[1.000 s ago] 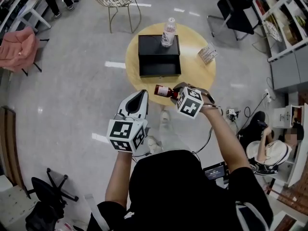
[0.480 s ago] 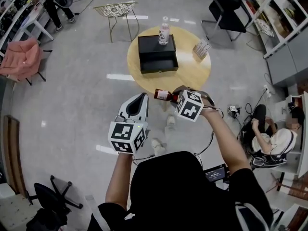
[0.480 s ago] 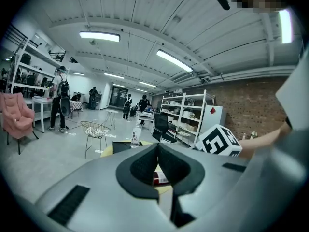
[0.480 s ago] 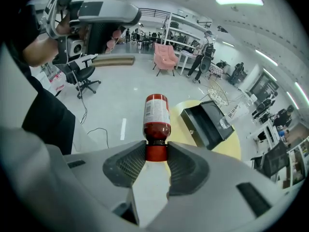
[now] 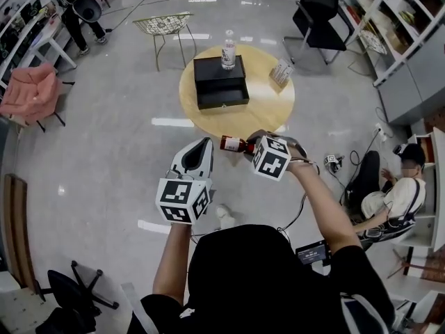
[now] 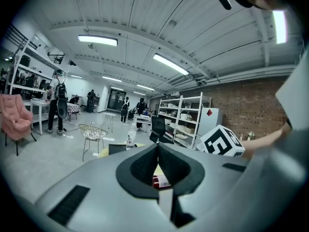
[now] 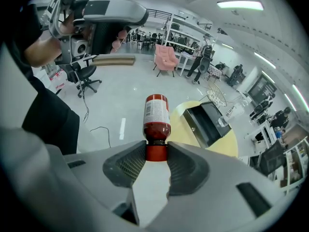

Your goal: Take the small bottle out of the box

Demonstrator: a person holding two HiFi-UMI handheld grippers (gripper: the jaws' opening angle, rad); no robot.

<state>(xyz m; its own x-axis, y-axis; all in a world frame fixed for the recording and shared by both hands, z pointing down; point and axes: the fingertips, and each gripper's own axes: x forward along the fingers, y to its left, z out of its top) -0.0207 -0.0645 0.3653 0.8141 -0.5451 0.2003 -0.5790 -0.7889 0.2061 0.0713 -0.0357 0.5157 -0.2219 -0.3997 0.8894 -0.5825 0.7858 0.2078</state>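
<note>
The small brown bottle [image 5: 233, 144] with a red cap hangs in the air off the near edge of the round yellow table [image 5: 268, 110]. My right gripper [image 5: 249, 145] is shut on its cap, and the bottle [image 7: 156, 119] points away from the right gripper [image 7: 156, 152], label showing. The black box [image 5: 221, 82] stands open on the table, with a clear water bottle [image 5: 228, 49] on its lid. My left gripper [image 5: 206, 142] is held beside the right one, shut with nothing in it. In the left gripper view the left gripper [image 6: 158, 148] shows its jaw tips meeting.
A small printed card [image 5: 281, 72] stands on the table's right side. A wire chair [image 5: 163, 25] is beyond the table, a pink armchair [image 5: 28, 89] at far left, a black office chair [image 5: 320, 5] at the back right. A seated person [image 5: 396, 195] and cables are on the floor at right.
The table and box have slid farther off and up in the head view. The right gripper still holds the bottle, and both grippers keep their places relative to me.
</note>
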